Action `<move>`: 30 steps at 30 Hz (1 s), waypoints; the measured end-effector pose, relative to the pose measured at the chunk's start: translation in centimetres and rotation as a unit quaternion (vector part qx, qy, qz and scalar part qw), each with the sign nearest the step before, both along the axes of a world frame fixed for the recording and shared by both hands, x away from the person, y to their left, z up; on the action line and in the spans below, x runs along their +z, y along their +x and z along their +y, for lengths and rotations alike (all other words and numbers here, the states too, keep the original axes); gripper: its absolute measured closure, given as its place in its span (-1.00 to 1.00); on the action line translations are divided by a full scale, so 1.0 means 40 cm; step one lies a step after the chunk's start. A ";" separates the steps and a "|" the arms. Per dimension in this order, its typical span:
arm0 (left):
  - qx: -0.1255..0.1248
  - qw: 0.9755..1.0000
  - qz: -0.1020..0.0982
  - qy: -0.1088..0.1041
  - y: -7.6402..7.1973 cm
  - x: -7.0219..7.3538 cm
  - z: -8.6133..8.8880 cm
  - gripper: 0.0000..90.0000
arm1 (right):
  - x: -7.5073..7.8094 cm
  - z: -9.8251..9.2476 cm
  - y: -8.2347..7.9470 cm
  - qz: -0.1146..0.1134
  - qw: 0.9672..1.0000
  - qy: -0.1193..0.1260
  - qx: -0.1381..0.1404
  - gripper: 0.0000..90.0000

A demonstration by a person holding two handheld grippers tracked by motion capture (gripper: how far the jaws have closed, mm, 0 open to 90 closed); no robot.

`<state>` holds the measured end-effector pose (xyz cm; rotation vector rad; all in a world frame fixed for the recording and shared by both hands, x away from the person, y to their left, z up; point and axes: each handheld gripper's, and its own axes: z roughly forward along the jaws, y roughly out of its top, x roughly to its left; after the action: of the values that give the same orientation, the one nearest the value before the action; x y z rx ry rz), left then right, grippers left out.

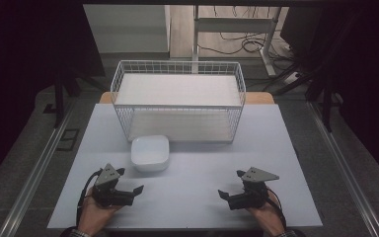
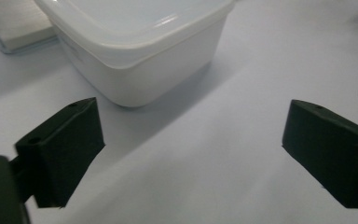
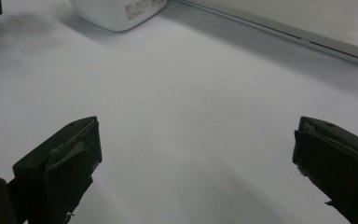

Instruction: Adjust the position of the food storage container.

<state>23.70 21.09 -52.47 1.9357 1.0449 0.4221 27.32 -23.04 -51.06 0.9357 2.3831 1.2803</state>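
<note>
A white square container [image 1: 150,153] with a lid sits on the table just in front of the wire basket [image 1: 177,66]. My left gripper [image 1: 130,180] rests low at the near left, open, nothing between its jaws. In the left gripper view the container [image 2: 140,46] stands close ahead, up and to the left of the open gripper [image 2: 193,149]. My right gripper [image 1: 232,183] lies at the near right, also open and empty. In the right gripper view its gripper [image 3: 193,163] stands wide over bare table, with the container [image 3: 116,11] far off at the top left.
The white wire basket has a flat white base [image 3: 298,23] and stands at the back middle of the pale table [image 1: 192,168]. Metal rails run along both sides of the table. A desk frame and cables [image 1: 237,42] lie on the floor behind.
</note>
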 end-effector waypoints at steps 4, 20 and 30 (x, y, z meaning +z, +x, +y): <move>0.002 1.000 -0.017 -0.002 -0.007 0.016 0.008 -0.46 | -0.004 0.005 0.000 0.005 1.000 -0.008 0.004 -0.98; 0.074 0.996 -0.033 -0.037 0.059 0.043 0.085 0.93 | -0.007 0.014 -0.002 0.000 1.000 -0.021 0.008 -1.00; 0.120 0.992 -0.030 -0.014 0.159 0.016 0.100 1.00 | -0.015 0.033 0.011 0.011 1.000 -0.022 0.015 -1.00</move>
<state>30.04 25.09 -51.83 1.7673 1.2433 0.5922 27.75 -21.73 -51.67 0.9098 2.4400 1.2281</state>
